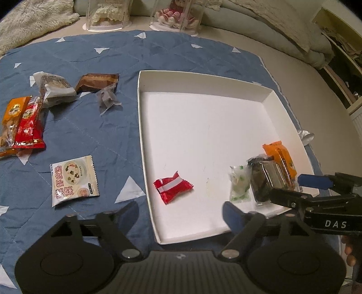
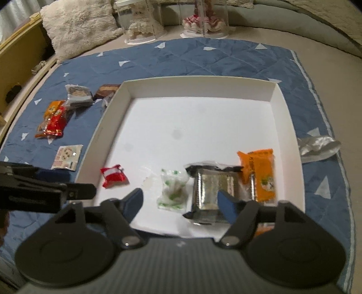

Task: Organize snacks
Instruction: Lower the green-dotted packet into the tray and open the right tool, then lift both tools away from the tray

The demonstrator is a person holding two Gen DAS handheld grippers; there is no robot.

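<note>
A shallow white box (image 1: 144, 140) lies on a blue quilted mat (image 1: 90, 126) patterned with white triangles, and four snacks sit inside it along the near side. A red candy packet (image 1: 173, 186) with a white band lies alone toward the box's near left part. Farther right, a clear packet with green print (image 1: 239, 183) lies just beside a dark foil-wrapped bar (image 1: 263, 178), which touches an orange packet (image 1: 280, 159) against the right wall. The left claw (image 1: 182, 214) hangs open above the near edge of the box, its blue-tipped fingers spread wide with nothing between them. The right claw (image 2: 181, 201) is also open over the near right part of the box, empty, its right finger (image 2: 227, 204) in front of the foil bar; whether it touches the bar cannot be told. More snacks wait on the mat, left of the box: a pale square packet (image 1: 74, 181) with printed pictures, a red packet (image 1: 29, 124) overlapping an orange one (image 1: 12, 117), a crumpled clear wrapper (image 1: 55, 89), a brown packet (image 1: 97, 82) and a small clear-wrapped dark sweet (image 1: 108, 100). A silver wrapper (image 2: 317, 145) lies on the mat just outside the box's right wall. At the far edge of the mat stand two clear display cases (image 1: 108, 15) with figurines inside.
</note>
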